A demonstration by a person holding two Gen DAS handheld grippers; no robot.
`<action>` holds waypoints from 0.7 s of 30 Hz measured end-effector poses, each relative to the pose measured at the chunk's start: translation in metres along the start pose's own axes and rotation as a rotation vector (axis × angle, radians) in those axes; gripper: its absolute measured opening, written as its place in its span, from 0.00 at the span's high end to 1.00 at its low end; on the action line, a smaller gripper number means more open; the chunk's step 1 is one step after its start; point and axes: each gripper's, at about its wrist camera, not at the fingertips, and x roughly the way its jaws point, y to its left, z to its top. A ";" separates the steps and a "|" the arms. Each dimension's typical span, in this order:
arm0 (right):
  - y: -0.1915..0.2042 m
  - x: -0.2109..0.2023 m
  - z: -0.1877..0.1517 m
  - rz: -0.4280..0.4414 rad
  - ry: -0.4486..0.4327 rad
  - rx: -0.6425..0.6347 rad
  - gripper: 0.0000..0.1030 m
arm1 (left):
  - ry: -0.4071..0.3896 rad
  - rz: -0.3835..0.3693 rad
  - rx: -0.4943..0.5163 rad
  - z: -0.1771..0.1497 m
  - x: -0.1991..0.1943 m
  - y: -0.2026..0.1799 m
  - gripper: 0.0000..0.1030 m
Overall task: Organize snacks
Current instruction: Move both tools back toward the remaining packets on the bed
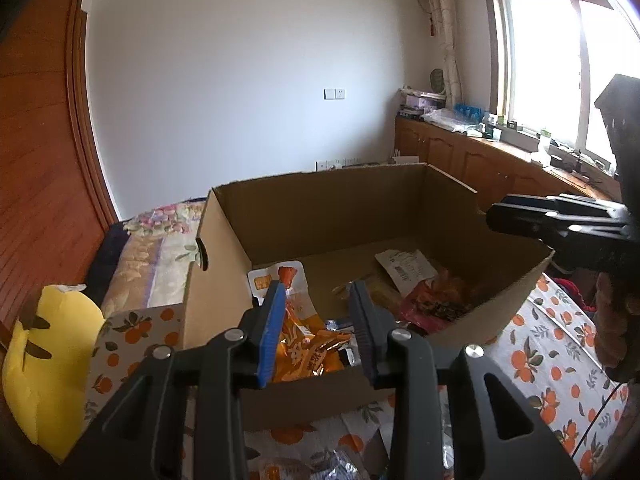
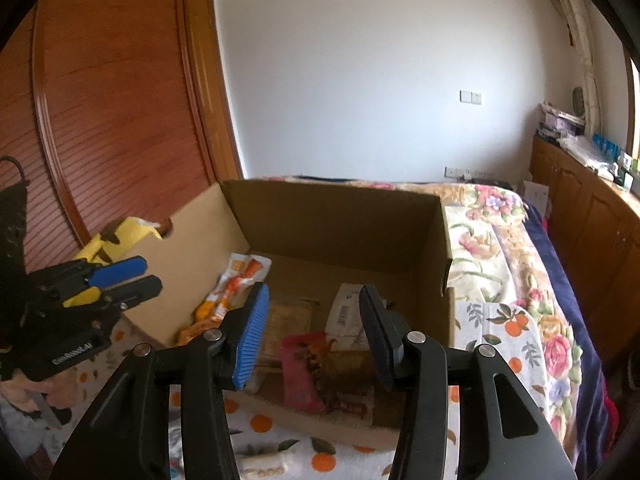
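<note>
Nearest, the left gripper [image 1: 318, 300] and the right gripper [image 2: 316, 312] both stand released with nothing between their ribbed pads, one blue and one black on each, poised over the near wall of a plain brown cardboard box [image 1: 320, 204]. Inside lie the snacks: a glossy orange packet [image 1: 308, 348] at the left, a crinkly pink packet [image 2: 304, 372] and a white barcoded label [image 1: 404, 268], its print too small to read. The box sits on an orange-printed cloth [image 1: 552, 364]; behind it is a flowered quilt [image 2: 500, 248].
</note>
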 end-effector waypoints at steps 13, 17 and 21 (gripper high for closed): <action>0.036 -0.076 -0.001 0.022 -0.055 -0.033 0.53 | 0.008 0.001 0.025 -0.028 -0.043 -0.006 0.62; 0.045 -0.081 -0.017 0.029 -0.025 -0.028 0.52 | 0.039 0.015 0.033 -0.049 -0.046 -0.005 0.61; 0.050 -0.079 -0.033 0.039 0.011 -0.017 0.52 | 0.072 0.020 0.023 -0.069 -0.043 -0.003 0.61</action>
